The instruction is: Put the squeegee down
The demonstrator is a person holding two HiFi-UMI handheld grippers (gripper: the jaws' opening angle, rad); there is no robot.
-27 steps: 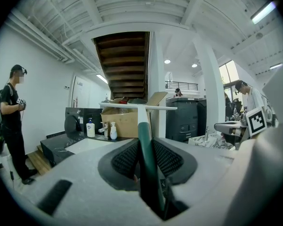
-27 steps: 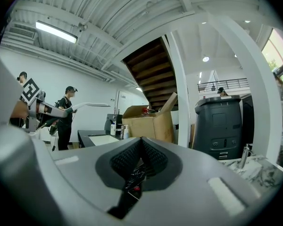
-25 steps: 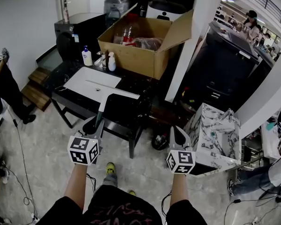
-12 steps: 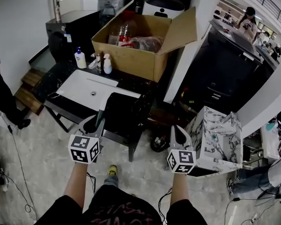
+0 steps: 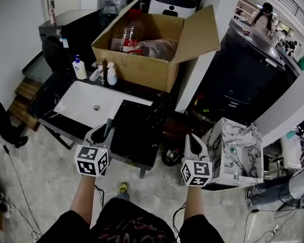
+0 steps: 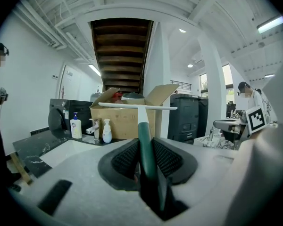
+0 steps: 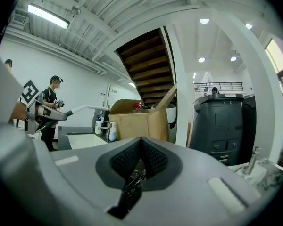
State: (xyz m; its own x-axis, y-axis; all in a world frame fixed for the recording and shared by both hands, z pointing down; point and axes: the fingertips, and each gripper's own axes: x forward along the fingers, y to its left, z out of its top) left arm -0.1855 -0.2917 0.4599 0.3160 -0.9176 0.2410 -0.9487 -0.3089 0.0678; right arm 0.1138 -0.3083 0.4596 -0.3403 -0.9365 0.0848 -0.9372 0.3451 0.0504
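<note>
1. Two grippers low: left gripper at 7 o'clock clamps squeegee handle; right gripper at 5 o'clock clenched, empty.
2. Squeegee blade points 12 o'clock, over white sink right edge.
3. Cardboard box beyond, at 12 o'clock.

The left forearm and the right forearm are being held out forward, side by side and well apart. The left gripper is being pointed slightly downward, with its jaws being pressed onto the green handle of the squeegee. The right gripper is being held about level, its jaws closed tip to tip on nothing.
</note>
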